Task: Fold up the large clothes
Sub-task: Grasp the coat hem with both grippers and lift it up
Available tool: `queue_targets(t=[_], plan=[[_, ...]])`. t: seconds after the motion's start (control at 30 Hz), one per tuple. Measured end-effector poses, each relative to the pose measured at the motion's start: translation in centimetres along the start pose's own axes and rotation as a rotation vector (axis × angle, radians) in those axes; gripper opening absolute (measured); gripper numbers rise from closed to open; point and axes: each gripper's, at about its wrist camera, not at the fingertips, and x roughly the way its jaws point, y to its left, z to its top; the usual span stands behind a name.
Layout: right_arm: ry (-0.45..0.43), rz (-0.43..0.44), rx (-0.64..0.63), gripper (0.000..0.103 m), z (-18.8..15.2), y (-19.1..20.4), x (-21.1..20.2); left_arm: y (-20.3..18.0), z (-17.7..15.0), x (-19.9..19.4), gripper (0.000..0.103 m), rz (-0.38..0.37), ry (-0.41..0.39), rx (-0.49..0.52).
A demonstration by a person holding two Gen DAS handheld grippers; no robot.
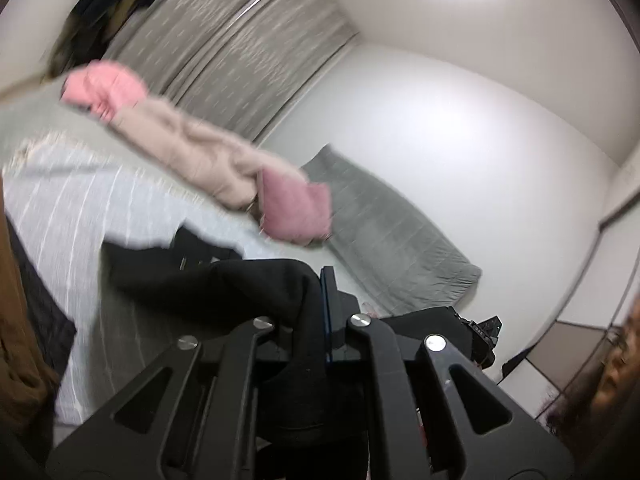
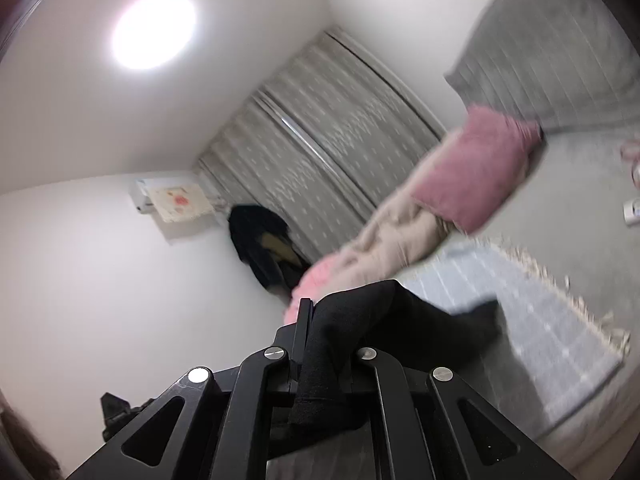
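A white-walled bedroom with a round ceiling light [image 2: 154,30] and grey patterned curtains [image 1: 236,40] fills both views, tilted and smeared by motion blur. The bed [image 1: 36,120] carries a pale grey sheet, and a light blue striped blanket [image 1: 80,208] with a fringed edge lies spread across it. A folded grey quilt [image 1: 384,232] rests along the wall side of the bed. A beige and pink padded jacket [image 1: 192,148] lies on the bed beyond the blanket, one pink part towards the curtains and another next to the quilt. Dark clothes [image 2: 260,240] hang in the corner beside the curtains, below a wall-mounted air conditioner [image 2: 172,200] draped with a cloth.

The black garment [image 1: 224,280] is lifted above the blanket, stretched between the two tools. The left gripper [image 1: 316,300] is clamped on one bunched edge of it, the cloth pinched between the jaws and spilling over the left finger. The right gripper [image 2: 320,328] is likewise closed on the garment, a thick fold of black cloth wedged between its jaws and trailing off to the right over the blanket. A brown cloth [image 1: 20,340] shows at the left edge of the left wrist view.
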Motion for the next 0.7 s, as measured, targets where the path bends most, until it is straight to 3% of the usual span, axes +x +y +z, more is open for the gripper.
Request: queue_targets(t=[0.1,0.23,0.4,0.5,0.7], plan=[[-0.027,-0.025,-0.054,0.006,1.1,1.6,-0.6,0.2,0.7,0.4,0.010,-0.007,-0.011,0.014],[0.024,-0.114,-0.056,0.006,1.0,0.8,2.8,4.4,0.6,4.4,0.010,0.103,0.047,-0.075],[0.109,-0.212,0.050,0.006,-0.3,-4.8,9.7,10.0,0.9,10.1,0.010,0.288,0.106,-0.123],[0.123,-0.236,0.132,0.006,-0.4,-8.4,13.4,12.4,1.6,13.3,0.010,0.321,0.133,-0.149],[0.232,-0.397,0.106,0.007,-1.2,-13.4,22.7,16.7,2.0,22.4,0.012,0.476,0.232,-0.096]])
